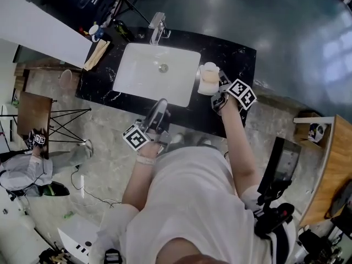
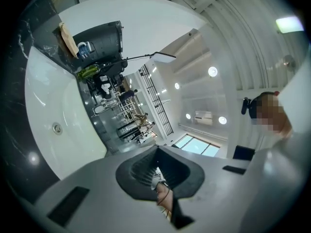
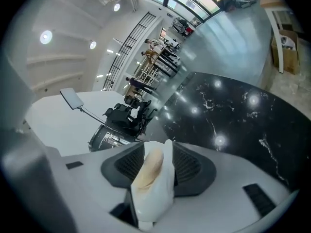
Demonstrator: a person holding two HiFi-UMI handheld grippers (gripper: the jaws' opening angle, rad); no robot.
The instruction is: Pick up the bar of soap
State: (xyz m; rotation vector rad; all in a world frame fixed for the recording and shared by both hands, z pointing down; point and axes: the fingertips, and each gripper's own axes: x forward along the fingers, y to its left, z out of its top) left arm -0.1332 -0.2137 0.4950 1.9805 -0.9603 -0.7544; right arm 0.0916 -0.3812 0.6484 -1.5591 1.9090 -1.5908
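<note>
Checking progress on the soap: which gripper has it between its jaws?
The right gripper: soap and dish stand between its open jaws; the left gripper is shut.

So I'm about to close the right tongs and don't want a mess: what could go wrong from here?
1. The right tongs stand open around the white dish as well as the soap, so closing may grab the dish rather than the soap alone.
2. The white dish sits right beside the sink, so a nudge could tip it in.

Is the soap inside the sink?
No, the soap sits in a white dish on the black counter beside the sink.
</note>
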